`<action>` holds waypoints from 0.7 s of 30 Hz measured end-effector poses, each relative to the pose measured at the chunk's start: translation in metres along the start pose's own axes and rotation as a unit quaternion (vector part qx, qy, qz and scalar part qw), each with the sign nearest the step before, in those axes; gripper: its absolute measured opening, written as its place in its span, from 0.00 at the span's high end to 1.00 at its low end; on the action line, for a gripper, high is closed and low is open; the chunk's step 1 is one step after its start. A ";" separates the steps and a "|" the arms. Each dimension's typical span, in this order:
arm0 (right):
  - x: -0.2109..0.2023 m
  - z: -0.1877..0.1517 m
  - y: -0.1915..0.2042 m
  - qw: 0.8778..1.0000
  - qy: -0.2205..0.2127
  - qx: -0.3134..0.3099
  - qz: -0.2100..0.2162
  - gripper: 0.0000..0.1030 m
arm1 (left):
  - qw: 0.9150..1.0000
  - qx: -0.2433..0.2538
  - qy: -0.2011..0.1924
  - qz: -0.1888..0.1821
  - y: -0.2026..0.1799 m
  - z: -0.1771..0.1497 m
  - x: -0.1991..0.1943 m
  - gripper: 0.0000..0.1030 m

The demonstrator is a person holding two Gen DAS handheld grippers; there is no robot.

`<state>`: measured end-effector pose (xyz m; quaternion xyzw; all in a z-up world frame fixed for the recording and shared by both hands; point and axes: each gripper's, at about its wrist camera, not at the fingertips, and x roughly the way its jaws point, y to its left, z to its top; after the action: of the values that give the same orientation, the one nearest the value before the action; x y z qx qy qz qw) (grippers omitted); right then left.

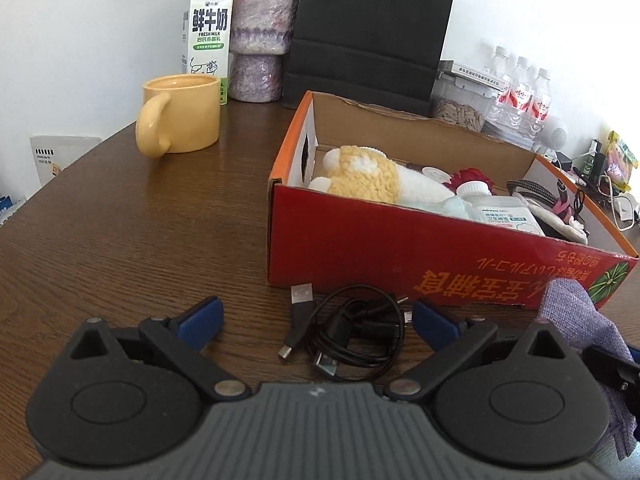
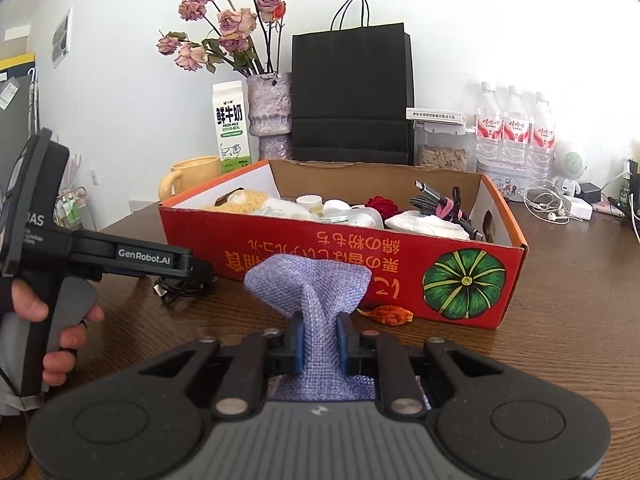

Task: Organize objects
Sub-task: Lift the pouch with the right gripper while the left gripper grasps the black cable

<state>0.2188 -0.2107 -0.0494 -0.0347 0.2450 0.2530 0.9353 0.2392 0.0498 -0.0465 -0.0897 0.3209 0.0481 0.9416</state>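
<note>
A home: wooden table (image 1: 140, 220) (milk carton (image 1: 208, 36), dried roses (image 2: 228, 28)).

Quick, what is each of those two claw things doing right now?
Left gripper: open, holding nothing, its fingers either side of the black cable on the table.
Right gripper: shut on the purple cloth pouch.
</note>
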 end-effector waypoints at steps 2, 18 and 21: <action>0.000 0.000 0.000 1.000 -0.001 0.000 -0.001 0.85 | 1.000 -0.003 -0.002 -0.014 0.001 -0.001 -0.003 0.09; -0.004 -0.001 -0.002 1.000 -0.012 0.005 -0.005 0.84 | 0.998 -0.019 -0.044 -0.028 0.006 -0.012 -0.027 0.54; -0.004 -0.001 -0.003 1.000 -0.014 0.007 -0.006 0.83 | 0.998 -0.013 -0.060 -0.027 0.005 -0.017 -0.035 0.64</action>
<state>0.2164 -0.2154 -0.0484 -0.0265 0.2338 0.2459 0.9403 0.2008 0.0503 -0.0386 -0.1081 0.2610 0.0321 0.9587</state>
